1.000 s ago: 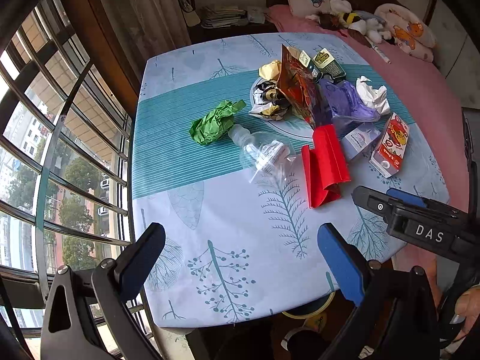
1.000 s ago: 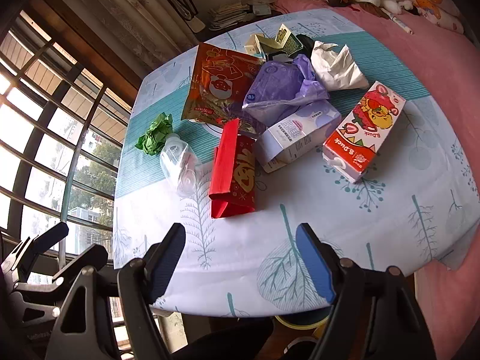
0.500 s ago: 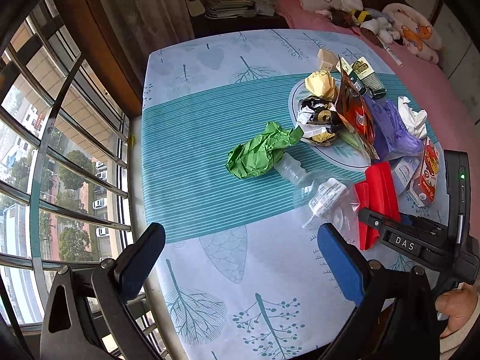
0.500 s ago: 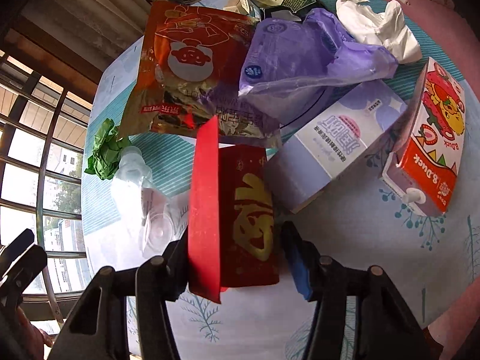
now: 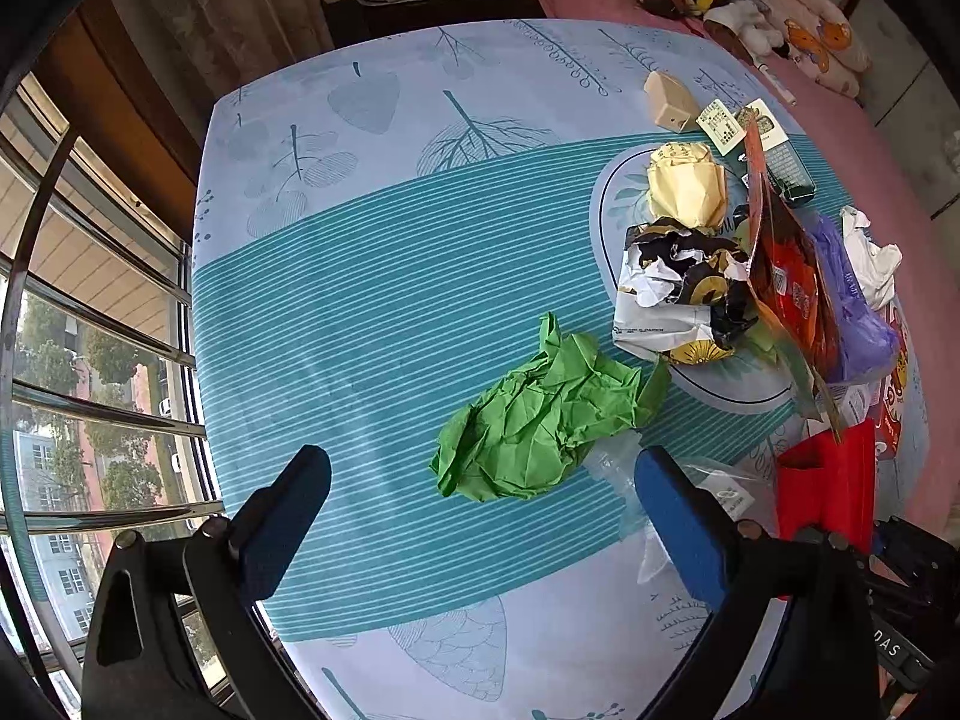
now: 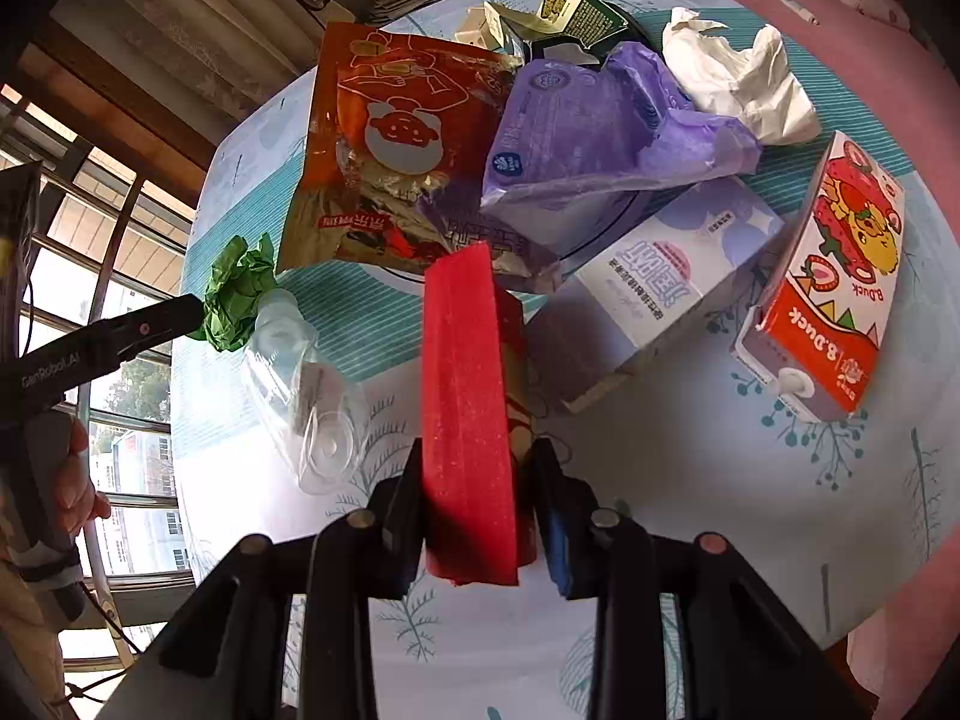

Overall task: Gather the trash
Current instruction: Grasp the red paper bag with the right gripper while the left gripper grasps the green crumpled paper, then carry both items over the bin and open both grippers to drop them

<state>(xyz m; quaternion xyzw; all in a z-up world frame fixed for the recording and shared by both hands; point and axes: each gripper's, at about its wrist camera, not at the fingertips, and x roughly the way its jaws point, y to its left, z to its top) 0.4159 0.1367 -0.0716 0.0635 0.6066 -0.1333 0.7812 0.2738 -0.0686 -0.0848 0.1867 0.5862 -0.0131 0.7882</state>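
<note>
My right gripper [image 6: 474, 480] is shut on a red paper envelope [image 6: 465, 396], which stands on edge between its fingers; the envelope also shows in the left wrist view [image 5: 828, 483]. My left gripper [image 5: 480, 516] is open, just in front of a crumpled green paper ball [image 5: 540, 414], which also shows in the right wrist view [image 6: 237, 294]. A crushed clear plastic bottle [image 6: 300, 384] lies beside the green ball, partly behind my left gripper's right finger [image 5: 678, 522].
A trash pile sits on the leaf-print tablecloth [image 5: 390, 228]: an orange snack bag [image 6: 396, 150], purple bag [image 6: 588, 138], white tissue [image 6: 738, 78], lilac carton [image 6: 660, 282], red B.Duck carton [image 6: 834, 276], yellow wrapper [image 5: 684, 186], black-and-white wrapper [image 5: 678, 288]. Window bars [image 5: 90, 360] stand left, a pink bed [image 5: 840, 90] behind.
My right gripper has closed on the red envelope and tipped it on edge. My left gripper has moved forward and left, up to the green paper ball, staying open.
</note>
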